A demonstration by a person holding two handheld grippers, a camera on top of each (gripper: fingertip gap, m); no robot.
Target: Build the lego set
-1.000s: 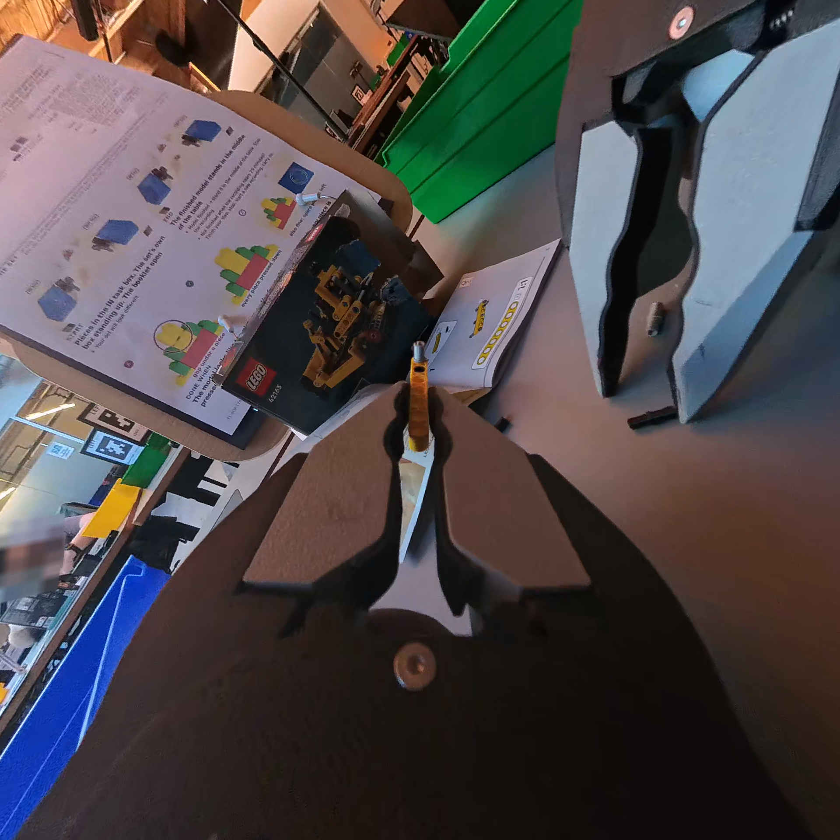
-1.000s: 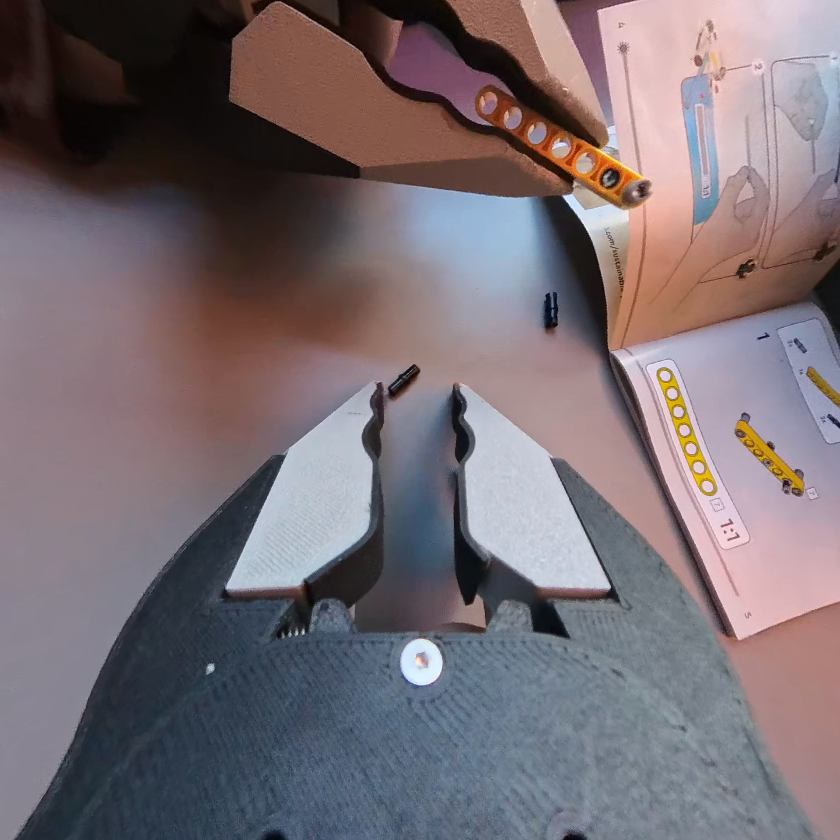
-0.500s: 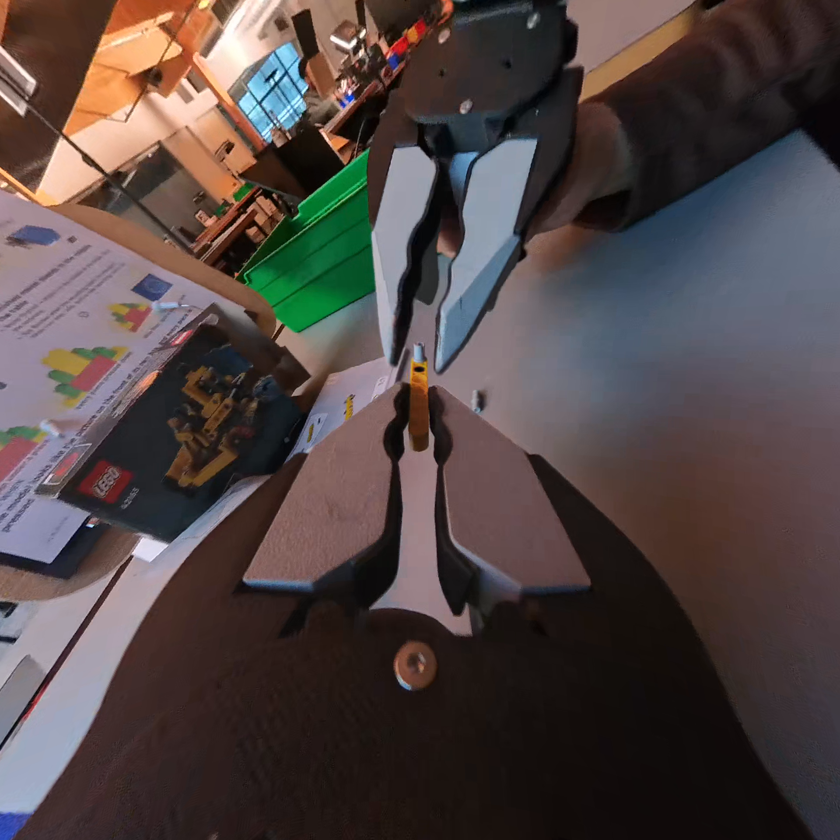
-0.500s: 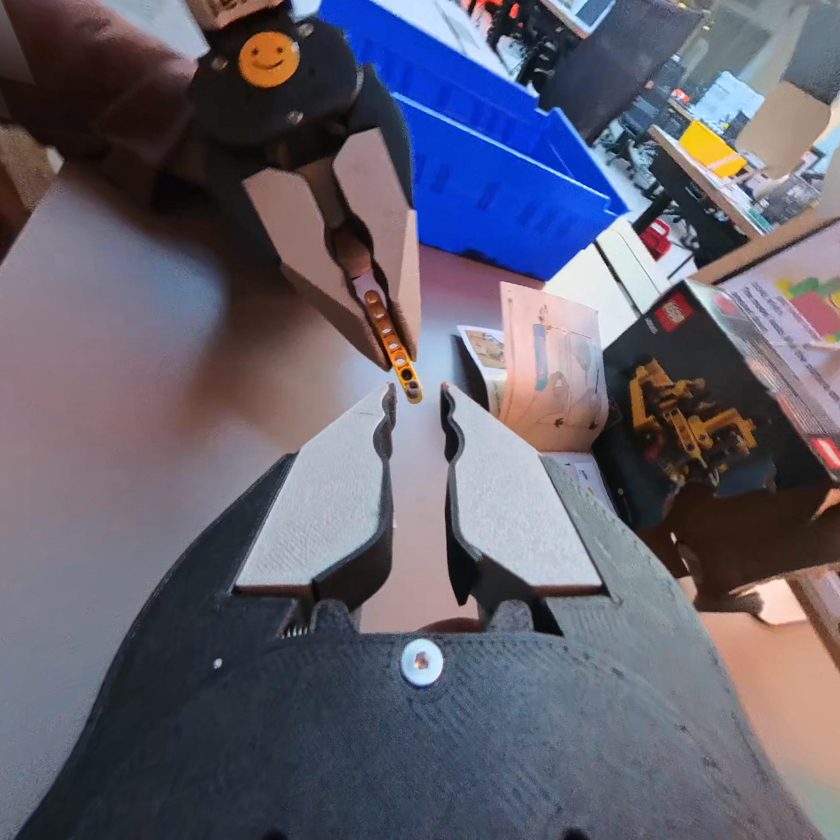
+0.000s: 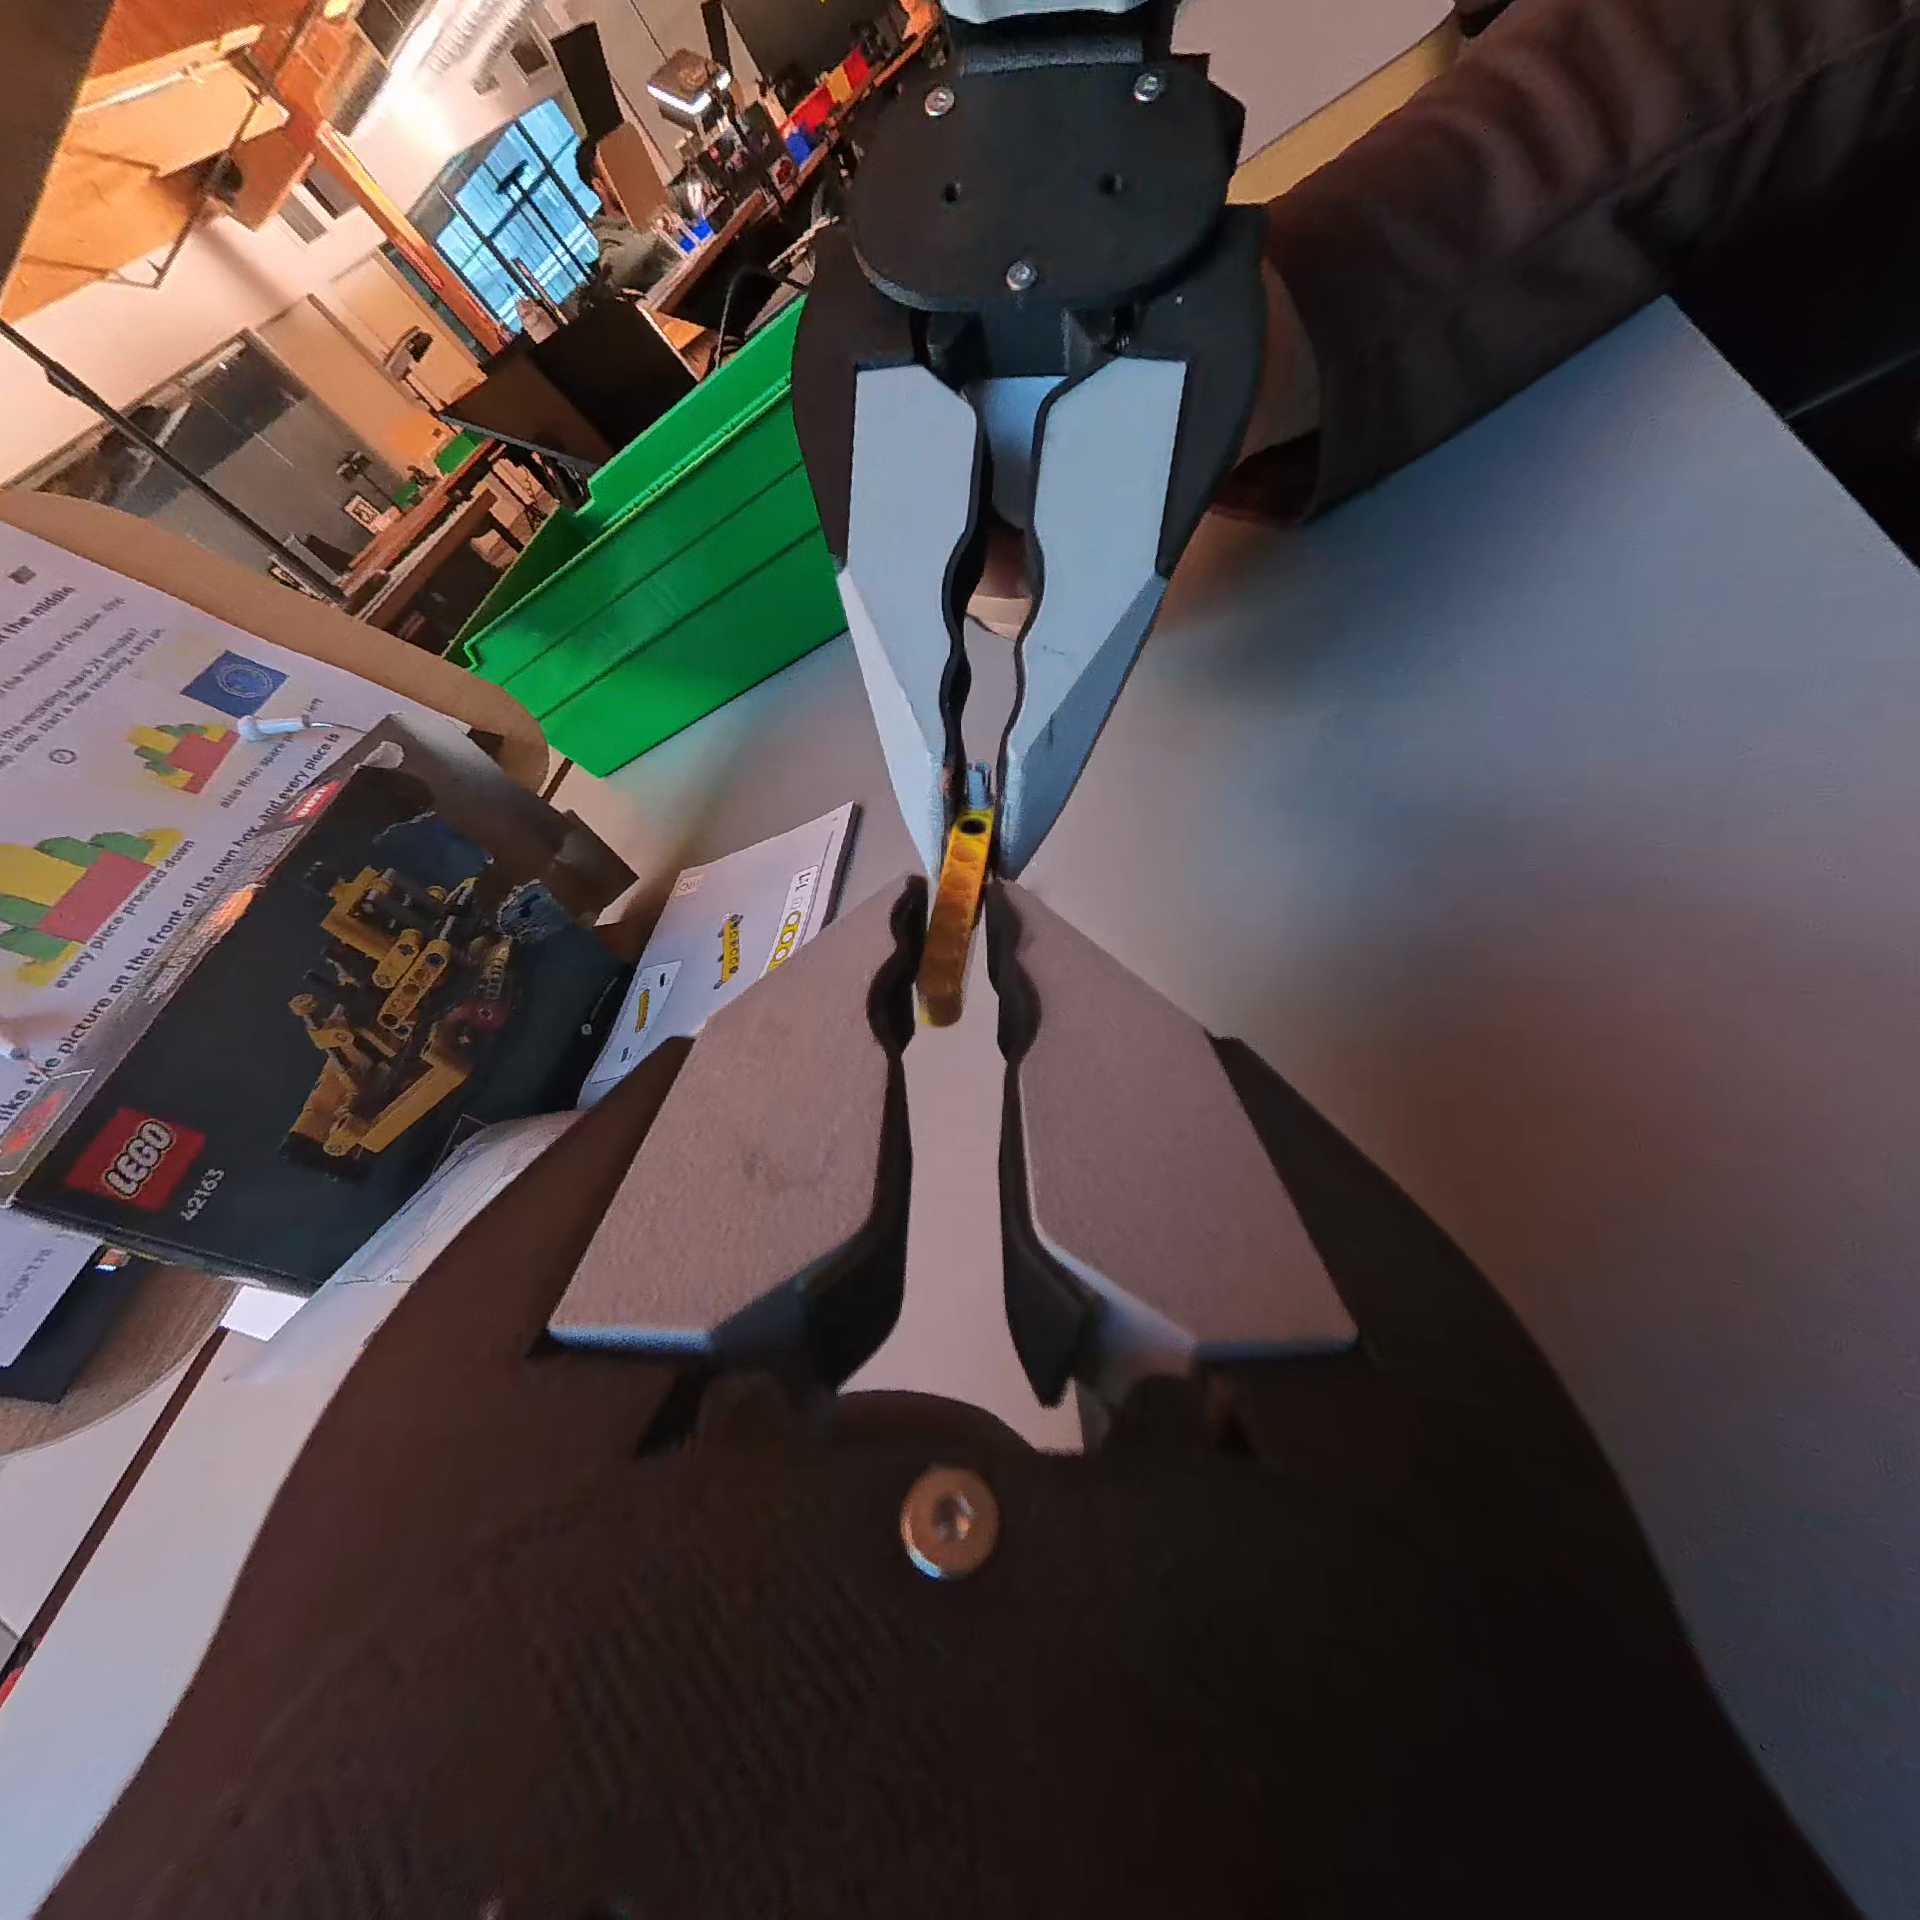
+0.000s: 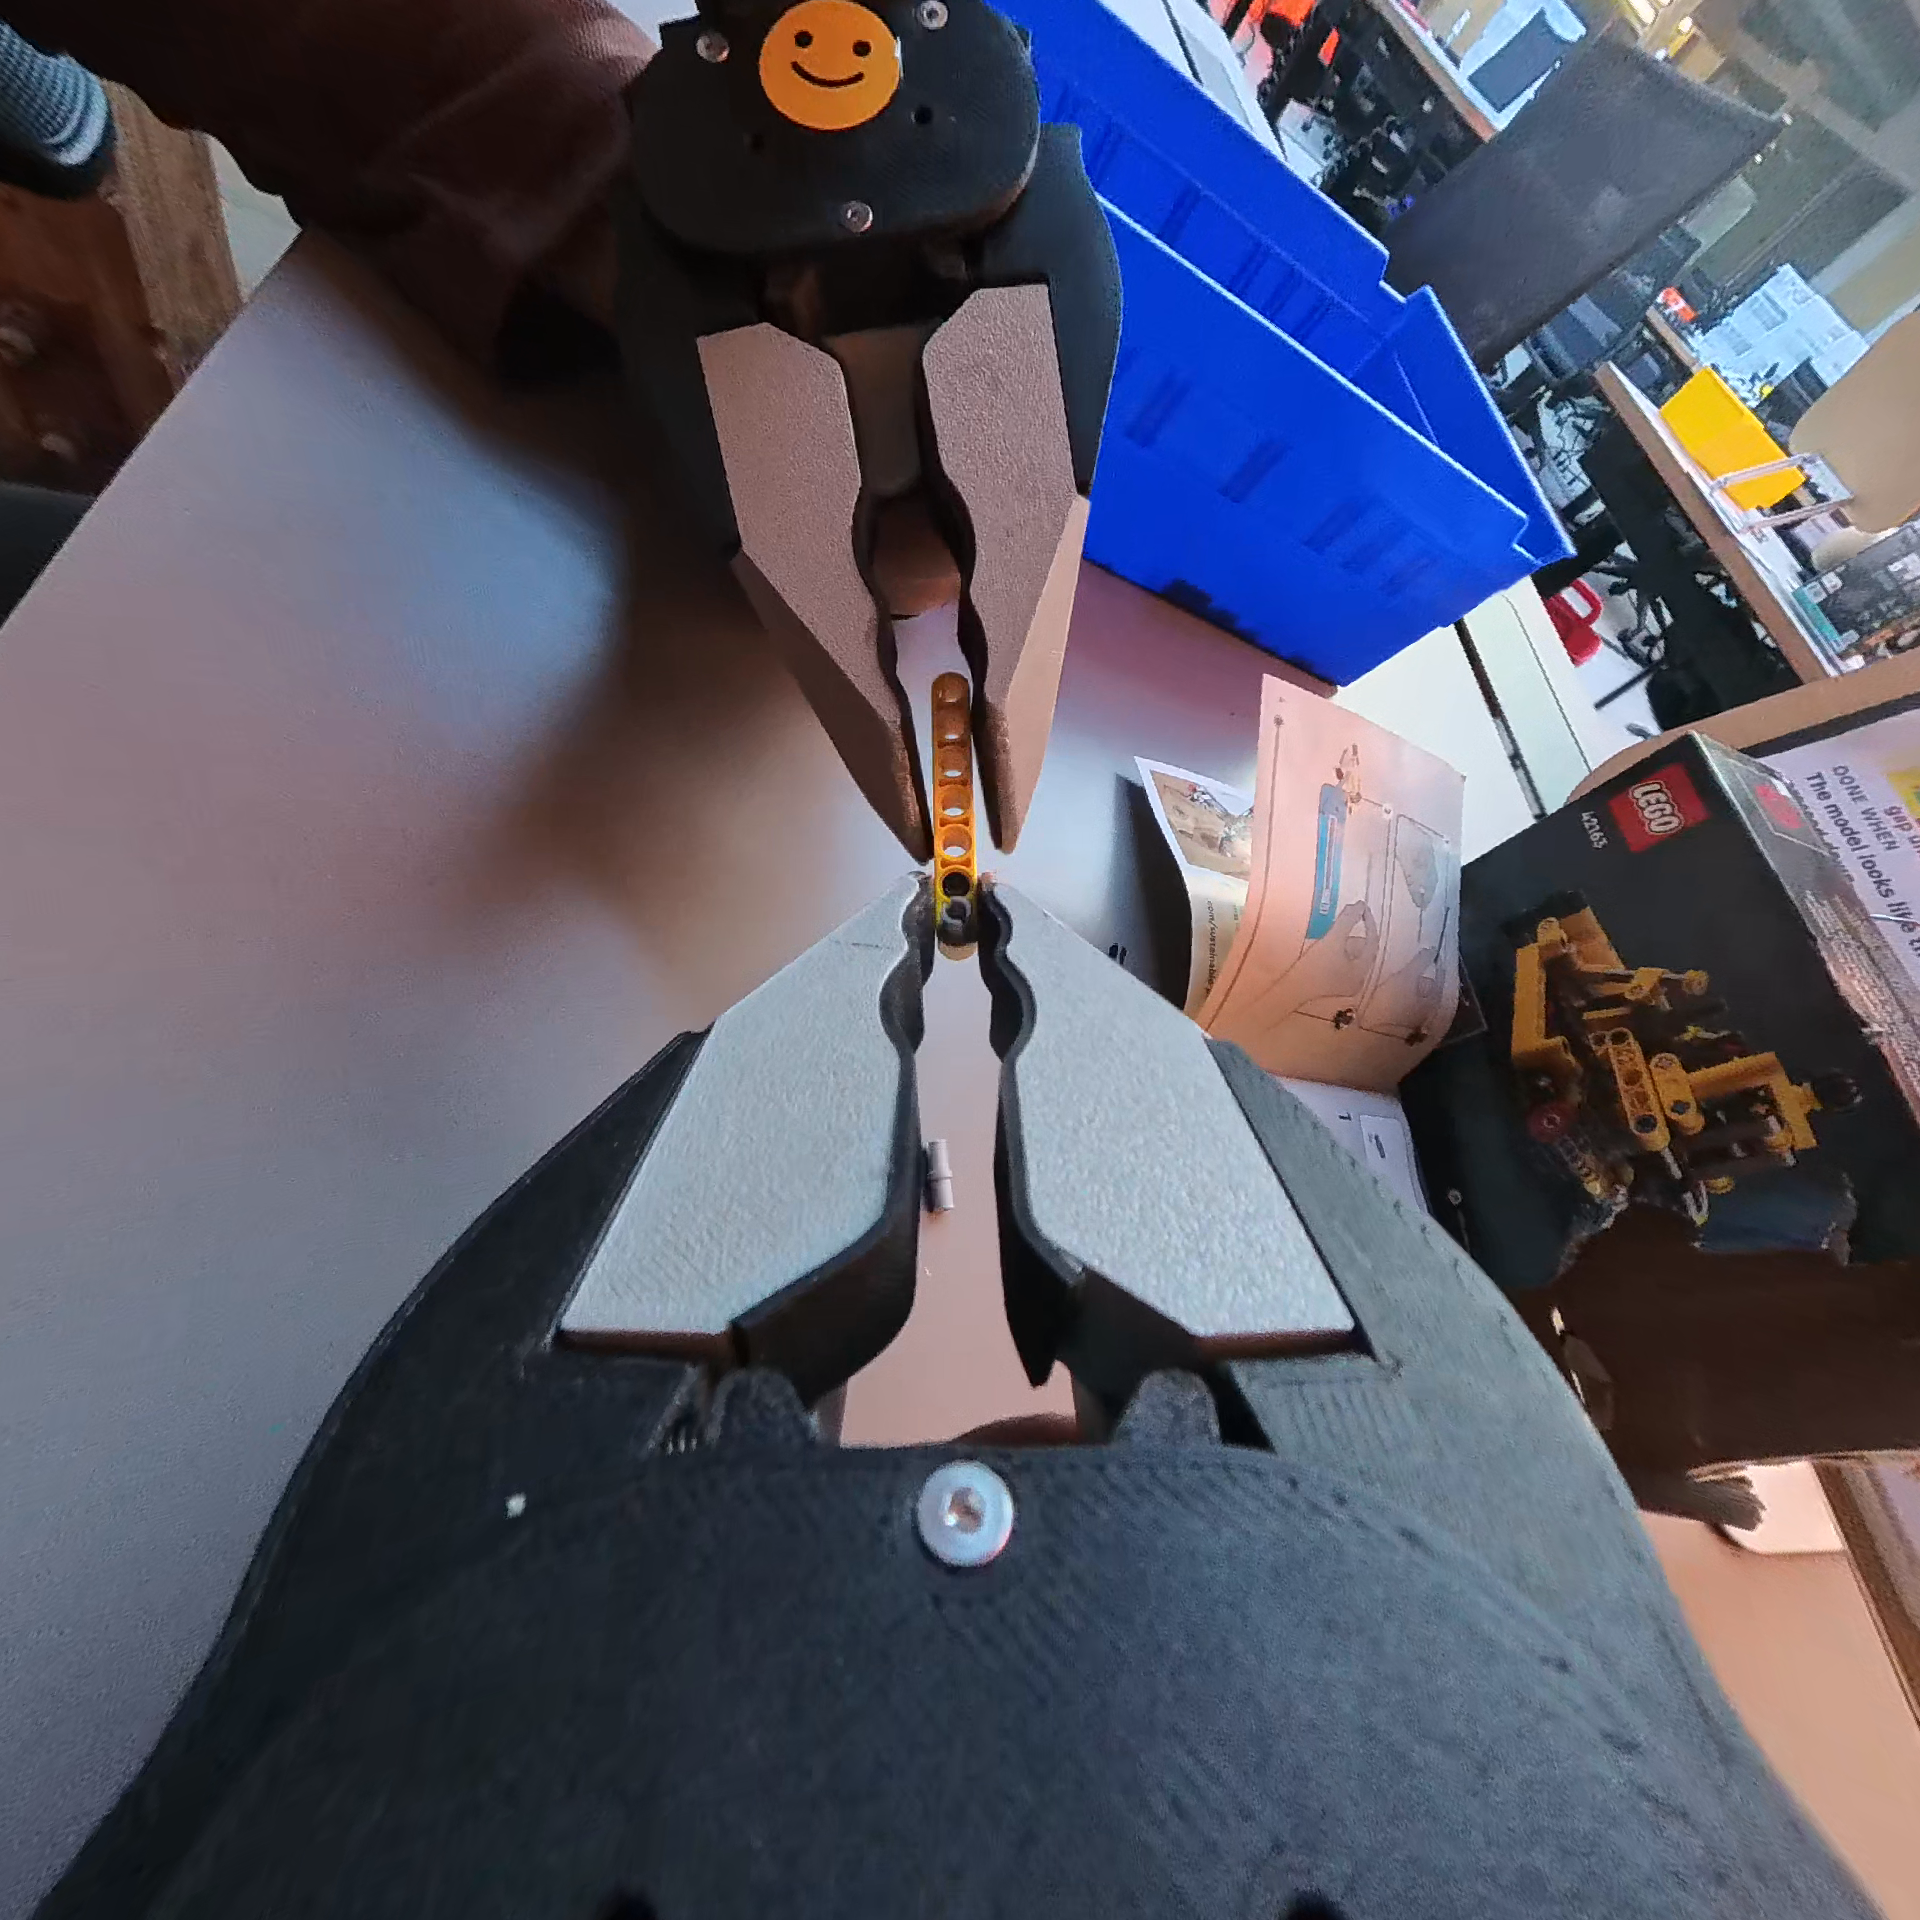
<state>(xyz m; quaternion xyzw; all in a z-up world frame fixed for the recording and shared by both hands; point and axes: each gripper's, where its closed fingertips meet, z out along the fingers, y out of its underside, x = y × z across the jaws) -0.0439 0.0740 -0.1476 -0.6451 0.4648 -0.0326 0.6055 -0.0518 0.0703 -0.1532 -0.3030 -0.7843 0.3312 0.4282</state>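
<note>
Lego: 1 yellow beam (image 5: 958,914) gripped between 2 grippers' fingers (image 5: 790,1122)

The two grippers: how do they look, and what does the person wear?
The left gripper has a black body, tan wavy-edged fingers and an orange smiley sticker. The right gripper is black with grey fingers. Both sleeves are dark brown.
</note>
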